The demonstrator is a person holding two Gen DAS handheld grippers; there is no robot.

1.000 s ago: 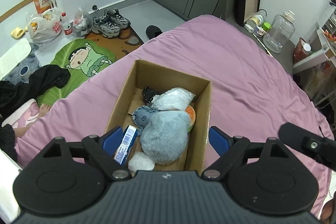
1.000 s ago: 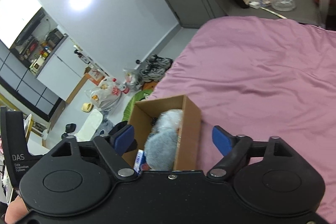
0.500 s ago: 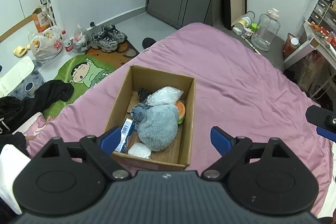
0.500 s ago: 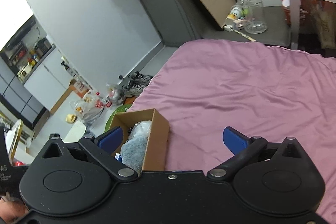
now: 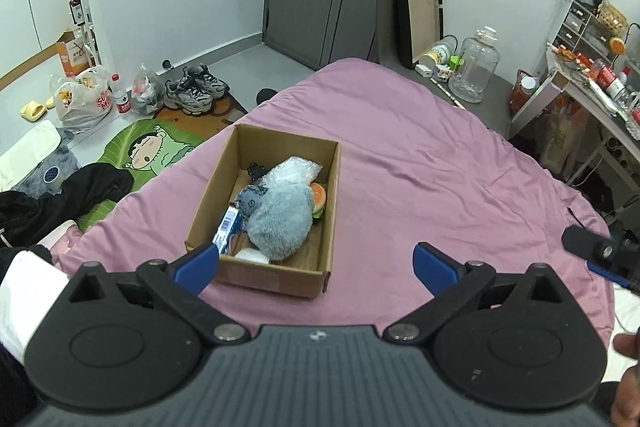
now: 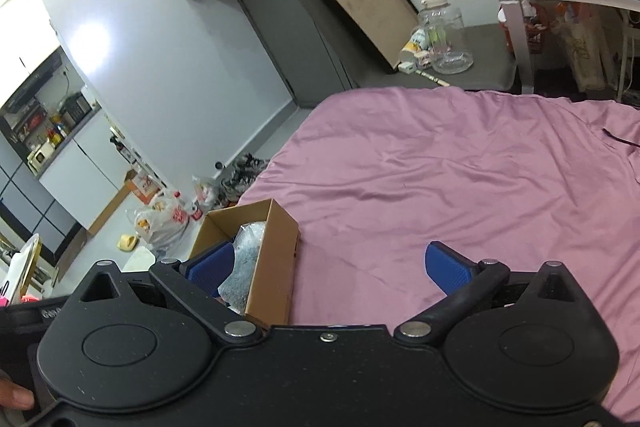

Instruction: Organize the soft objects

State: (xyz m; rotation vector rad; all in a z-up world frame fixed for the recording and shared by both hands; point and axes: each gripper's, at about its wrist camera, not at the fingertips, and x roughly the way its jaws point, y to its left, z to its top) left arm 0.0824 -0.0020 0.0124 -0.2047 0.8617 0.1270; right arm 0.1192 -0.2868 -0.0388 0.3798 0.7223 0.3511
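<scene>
A cardboard box [image 5: 330, 211] sits on the purple bed [image 5: 440, 179]. It holds a grey plush toy [image 5: 280, 223], a clear plastic bag [image 5: 292, 171], an orange burger-like toy [image 5: 319, 195], a blue-and-white packet [image 5: 226, 229], a white soft item [image 5: 252, 255] and a small black thing [image 5: 256, 171]. My left gripper [image 5: 316, 265] is open and empty, above and behind the box's near end. My right gripper [image 6: 328, 265] is open and empty, to the right of the box [image 6: 276, 267], over bare sheet. The right gripper's tip [image 5: 592, 251] shows at the left view's right edge.
Beside the bed on the floor lie a cartoon mat [image 5: 156, 151], sneakers [image 5: 196, 91], plastic bags [image 5: 80, 99] and dark clothes [image 5: 52, 195]. A big clear water jug [image 5: 474, 65] stands past the bed's far end, by a cluttered desk [image 5: 592, 83].
Both grippers have pulled back and up from the box, so it looks smaller and more of the bed shows. Both stay open and empty.
</scene>
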